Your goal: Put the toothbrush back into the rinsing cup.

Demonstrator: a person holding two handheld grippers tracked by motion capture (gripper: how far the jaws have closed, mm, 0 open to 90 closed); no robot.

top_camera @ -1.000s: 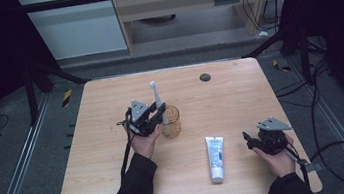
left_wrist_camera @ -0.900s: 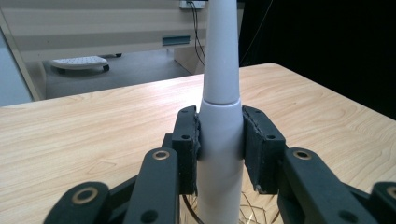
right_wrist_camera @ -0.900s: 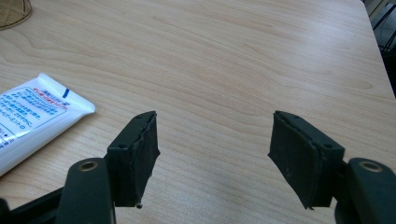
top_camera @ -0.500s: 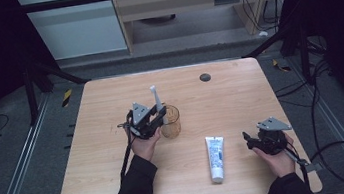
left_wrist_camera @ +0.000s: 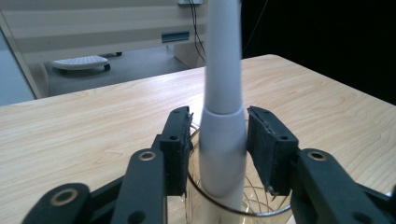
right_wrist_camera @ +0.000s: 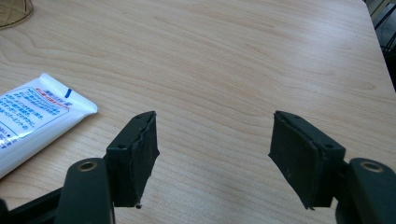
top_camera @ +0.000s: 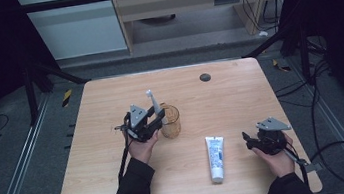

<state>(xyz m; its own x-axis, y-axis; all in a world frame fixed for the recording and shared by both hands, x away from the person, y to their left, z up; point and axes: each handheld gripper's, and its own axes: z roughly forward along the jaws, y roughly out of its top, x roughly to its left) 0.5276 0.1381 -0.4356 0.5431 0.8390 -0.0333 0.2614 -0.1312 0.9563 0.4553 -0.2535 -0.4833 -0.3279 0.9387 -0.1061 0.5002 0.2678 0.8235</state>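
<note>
Nearest the person's edge of the pale wooden table (top_camera: 121, 184), the right gripper (top_camera: 258, 141) rests in the hand at the right side, its black jaws spread wide with nothing but bare wood between them, as the right gripper view shows. Just to its left lies a white toothpaste tube with blue print (top_camera: 215, 158), flat on the tabletop, lengthwise toward the person, apart from both grippers.

Farther in, near the table's middle, the left gripper (top_camera: 154, 120) reaches to a clear amber-tinted glass cup (top_camera: 171, 122). A white electric toothbrush with a slim neck (left_wrist_camera: 223, 102) stands upright in that cup, its lower end inside the rim. The left gripper's jaws flank the toothbrush handle, parted slightly wider than it, with a narrow gap on each side.

Beyond, near the far edge, a small dark round disc (top_camera: 204, 77) sits on the wood.
</note>
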